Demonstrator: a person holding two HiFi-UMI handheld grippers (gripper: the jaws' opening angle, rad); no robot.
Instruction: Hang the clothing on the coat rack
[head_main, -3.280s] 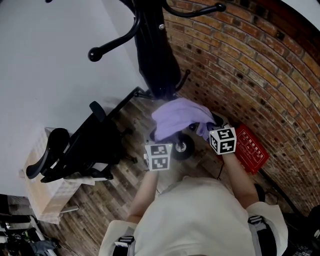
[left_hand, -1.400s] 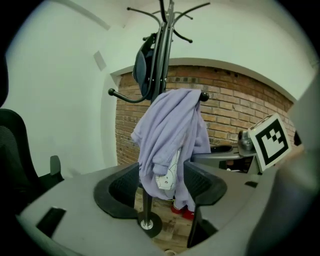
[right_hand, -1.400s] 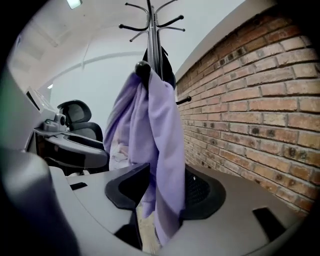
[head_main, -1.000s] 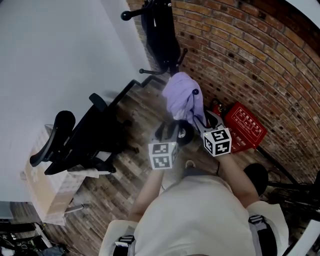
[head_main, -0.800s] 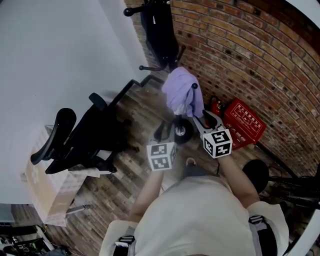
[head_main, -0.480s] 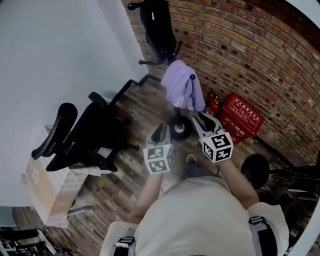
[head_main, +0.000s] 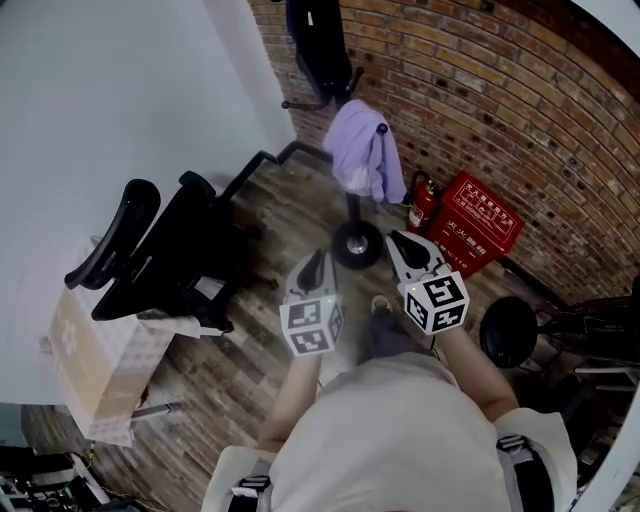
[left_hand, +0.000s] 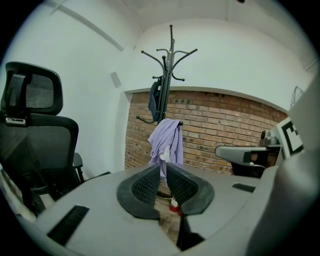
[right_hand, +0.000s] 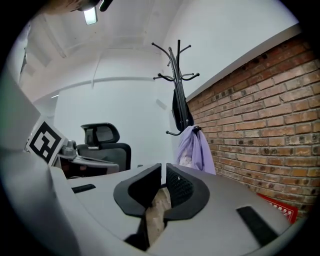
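Brick wall (head_main: 520, 90), red box (head_main: 480, 222) print unreadable; L gripper (left_hand: 163, 169), R gripper (right_hand: 163, 170) just clenched, empty.

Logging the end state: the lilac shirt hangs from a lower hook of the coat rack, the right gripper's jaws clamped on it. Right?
Not the grip. The lilac shirt hangs from a lower hook of the coat rack, but the right gripper is clear of it: its jaws have just been closing with nothing between them, as the right gripper view shows.
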